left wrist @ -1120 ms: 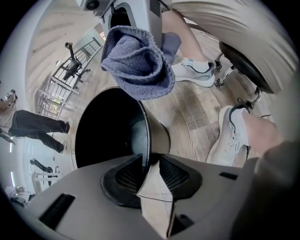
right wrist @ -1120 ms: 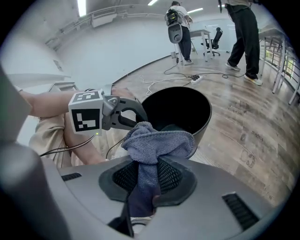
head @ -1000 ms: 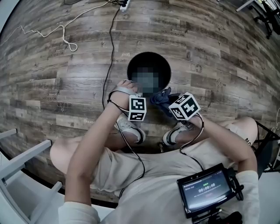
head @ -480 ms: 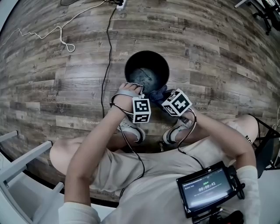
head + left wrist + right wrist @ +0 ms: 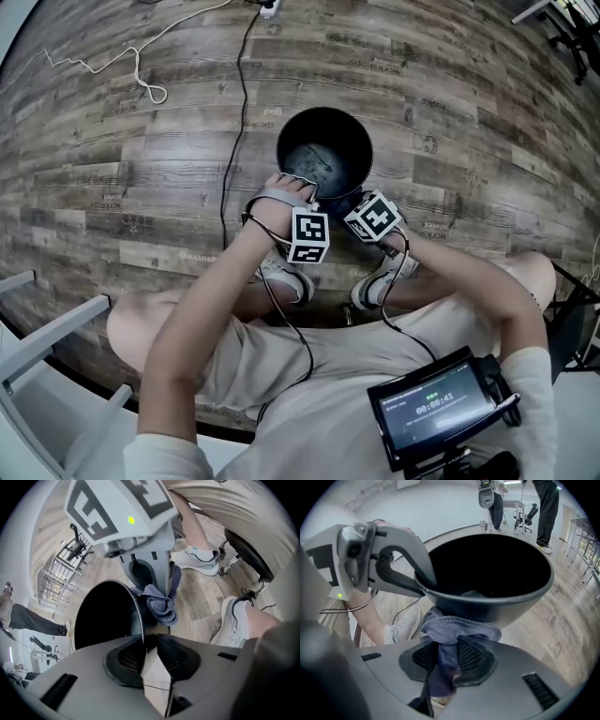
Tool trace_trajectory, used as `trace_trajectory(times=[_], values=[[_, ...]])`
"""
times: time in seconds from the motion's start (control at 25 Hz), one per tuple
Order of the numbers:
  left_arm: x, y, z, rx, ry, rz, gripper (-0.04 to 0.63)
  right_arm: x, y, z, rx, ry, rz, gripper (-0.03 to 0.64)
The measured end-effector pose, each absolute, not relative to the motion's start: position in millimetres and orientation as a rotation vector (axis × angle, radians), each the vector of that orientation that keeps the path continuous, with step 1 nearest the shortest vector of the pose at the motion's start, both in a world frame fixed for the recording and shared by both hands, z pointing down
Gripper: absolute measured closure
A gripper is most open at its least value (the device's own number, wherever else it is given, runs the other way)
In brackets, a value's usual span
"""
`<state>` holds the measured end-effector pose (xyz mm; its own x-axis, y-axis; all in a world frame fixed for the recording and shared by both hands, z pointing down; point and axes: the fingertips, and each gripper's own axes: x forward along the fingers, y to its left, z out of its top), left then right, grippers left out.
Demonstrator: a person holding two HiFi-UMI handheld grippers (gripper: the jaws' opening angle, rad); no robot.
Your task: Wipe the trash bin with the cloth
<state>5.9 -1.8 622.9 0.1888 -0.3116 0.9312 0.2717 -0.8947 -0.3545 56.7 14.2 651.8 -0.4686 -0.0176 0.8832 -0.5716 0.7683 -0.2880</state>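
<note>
- My left gripper (image 5: 149,638) sits on the near-left part of the trash bin (image 5: 324,157) rim. Its jaws have just been closing, and the thin wall runs between them, one jaw inside and one outside. I read that as a clamp on the rim.
- I judge this hold is there to keep the light bin from sliding or tipping on the wooden floor (image 5: 141,197) while the other side rubs it.
- My right gripper (image 5: 451,654) has its jaws clamped on the cloth (image 5: 457,629). The bunched blue fabric bulges out ahead of the tips and touches the bin's outer wall just under the near rim, so fabric rather than jaw meets the surface.
- The bin stands upright on the floor just beyond my feet, mouth open and facing up.
- The two grippers are close together on the near side, mine with the cloth just right of the holding one. A stroke to the left would soon meet the left gripper; to the right the curved wall is free.
- My left shoe (image 5: 281,274) and right shoe (image 5: 375,286) crowd the near base, so low strokes there look tight.
- Far and right of the bin the floor gives room; a black cable (image 5: 230,159) lies to its left, apart from it.
</note>
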Motion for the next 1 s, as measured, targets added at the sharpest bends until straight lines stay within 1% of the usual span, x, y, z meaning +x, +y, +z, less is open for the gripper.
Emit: trace_trajectory(times=[0.76, 0.92, 1.0], values=[[4.9, -4.6, 622.5, -2.004, 0.018, -1.735, 0.502, 48.9, 16.2, 799.6, 0.609, -1.856, 0.748, 0.528], [5.8, -3.8, 623.4, -2.008, 0.023, -1.739, 0.502, 51.9, 13.0, 813.4, 0.659, -1.836, 0.714, 0.528], [4.4, -4.4, 623.9, -2.014, 0.033, -1.745, 0.502, 48.8, 15.3, 813.5, 0.681, -1.83, 0.761, 0.528]])
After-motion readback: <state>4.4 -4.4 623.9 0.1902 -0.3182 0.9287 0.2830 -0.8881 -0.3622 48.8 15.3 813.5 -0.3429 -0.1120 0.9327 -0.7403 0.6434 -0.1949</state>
